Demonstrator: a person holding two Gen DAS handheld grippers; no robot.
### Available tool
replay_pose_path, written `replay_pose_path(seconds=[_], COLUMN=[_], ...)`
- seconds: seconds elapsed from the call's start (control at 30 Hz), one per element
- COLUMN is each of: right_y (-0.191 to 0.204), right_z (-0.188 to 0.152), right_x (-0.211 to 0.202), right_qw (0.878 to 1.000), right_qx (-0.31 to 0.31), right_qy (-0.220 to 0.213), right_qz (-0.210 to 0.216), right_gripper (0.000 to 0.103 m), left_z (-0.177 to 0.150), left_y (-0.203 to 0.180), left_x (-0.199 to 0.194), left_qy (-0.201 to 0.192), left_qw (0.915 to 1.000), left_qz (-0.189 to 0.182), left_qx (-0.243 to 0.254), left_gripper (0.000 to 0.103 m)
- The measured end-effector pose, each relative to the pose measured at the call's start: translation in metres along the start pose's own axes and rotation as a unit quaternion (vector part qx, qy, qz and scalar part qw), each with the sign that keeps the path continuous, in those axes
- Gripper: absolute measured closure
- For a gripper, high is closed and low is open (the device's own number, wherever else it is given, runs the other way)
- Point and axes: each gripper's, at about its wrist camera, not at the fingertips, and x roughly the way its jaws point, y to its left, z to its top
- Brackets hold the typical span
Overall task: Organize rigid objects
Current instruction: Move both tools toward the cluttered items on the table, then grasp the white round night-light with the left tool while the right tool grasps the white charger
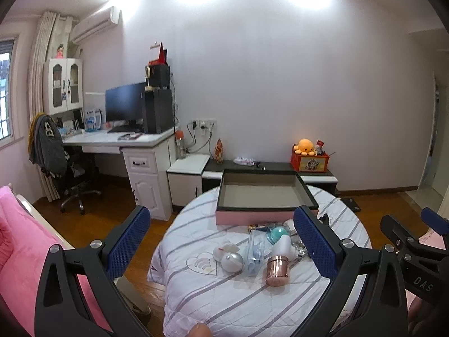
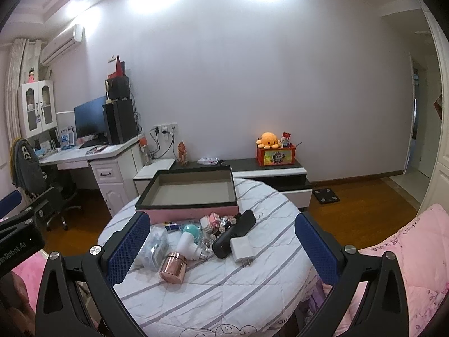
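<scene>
Left wrist view shows the left gripper (image 1: 221, 241) spread wide and holding nothing, hanging above a round tabletop (image 1: 224, 309) under a striped cloth; the right gripper (image 2: 223, 248) in its own view is equally wide and empty. An open, empty box (image 1: 265, 196) with a pink wall sits at the tabletop's 12 o'clock, and the clutter lies just in front of it toward the centre. The copper canister (image 1: 277, 270) lies on its side nearest the left gripper: probably light, stiff and slick metal that could roll, so I would pinch it across the round body at mid-length. The white charger (image 2: 242, 248) at about 3 o'clock of the pile looks hard and flat-sided, best taken across its narrow faces, clear of the prongs. The black case (image 2: 233, 234) touching it looks rigid, suited to a grip across its short width. The clear pieces (image 2: 209, 241) between them may be fragile; I cannot tell what they are.
</scene>
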Motion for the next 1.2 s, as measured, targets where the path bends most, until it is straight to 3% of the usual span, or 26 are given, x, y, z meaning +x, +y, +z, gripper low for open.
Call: replay_pose_path(seconds=[0.47, 0.73, 1.2], right_y=[-0.029, -0.029, -0.032], right_z=[-0.038, -0.054, -0.076], right_x=[0.123, 0.166, 0.206], right_qw=[0.992, 0.986, 0.976], right_qx=[0.010, 0.007, -0.014], right_qy=[0.124, 0.169, 0.214], right_qz=[-0.009, 0.004, -0.024], right_gripper=[0.000, 0.000, 0.000], left_z=[-0.057, -0.078, -0.105], left_y=[-0.009, 0.006, 0.022], left_x=[0.129, 0.169, 0.215], left_qy=[0.144, 0.178, 0.209], left_qw=[0.9896, 0.9839, 0.9776], left_qz=[-0.003, -0.001, 0.015], left_qx=[0.009, -0.006, -0.021], left_gripper=[0.000, 0.000, 0.000])
